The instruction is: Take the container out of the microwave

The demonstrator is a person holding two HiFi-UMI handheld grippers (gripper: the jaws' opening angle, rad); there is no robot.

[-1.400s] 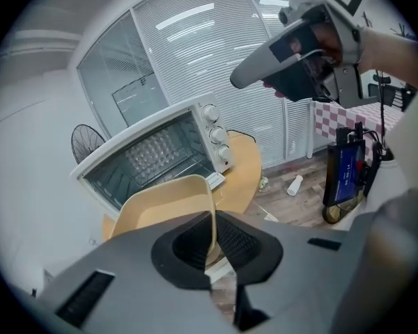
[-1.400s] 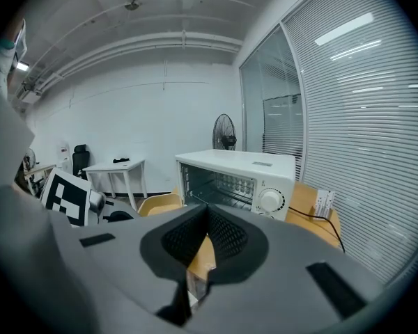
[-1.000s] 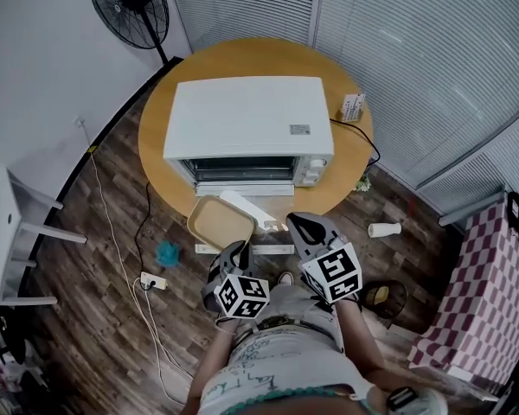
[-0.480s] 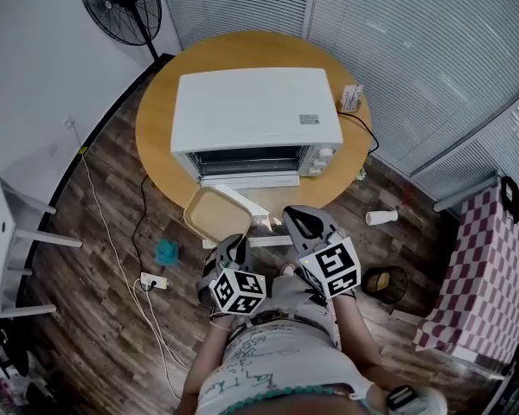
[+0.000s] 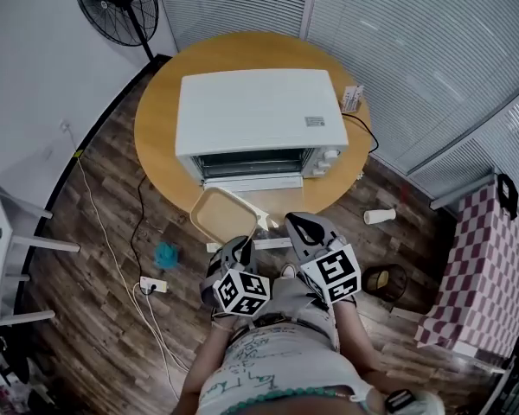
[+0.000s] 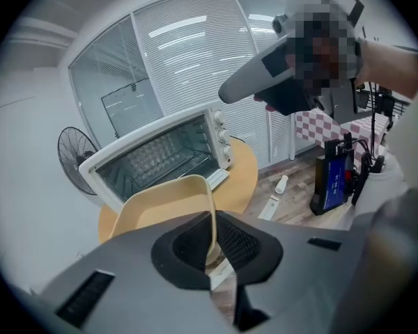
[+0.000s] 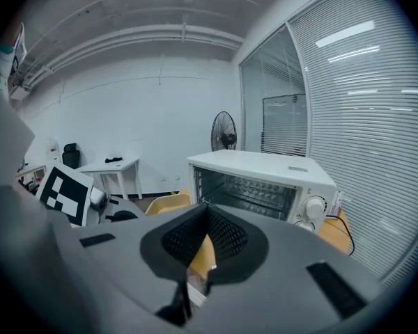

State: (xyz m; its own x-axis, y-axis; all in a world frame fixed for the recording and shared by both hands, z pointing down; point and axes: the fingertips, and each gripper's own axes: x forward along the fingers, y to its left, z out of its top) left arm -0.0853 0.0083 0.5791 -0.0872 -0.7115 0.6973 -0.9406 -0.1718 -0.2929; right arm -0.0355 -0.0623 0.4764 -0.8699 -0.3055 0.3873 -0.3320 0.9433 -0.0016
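A beige, shallow container [image 5: 225, 214] hangs level over the front edge of the round wooden table [image 5: 160, 119], just outside the white microwave [image 5: 259, 115], whose door [image 5: 251, 182] is folded down. My left gripper [image 5: 242, 247] is shut on the container's near rim [image 6: 210, 218], which runs up between the black pads. Just right of the container, my right gripper [image 5: 292, 223] is shut with nothing in it. In the right gripper view the microwave's bare cavity [image 7: 247, 190] lies ahead, with the container [image 7: 168, 202] low at the left.
A standing fan [image 5: 112, 7] is behind the table at the left. On the floor lie a power strip [image 5: 153, 284] with cables, a blue object [image 5: 166, 253], a white strip [image 5: 272, 243] and a white bottle [image 5: 381, 216]. A checkered cloth [image 5: 476, 266] hangs at the right.
Both grippers have drifted a little across the floor side of the table, the left one still holding the container. The head view has shifted slightly.
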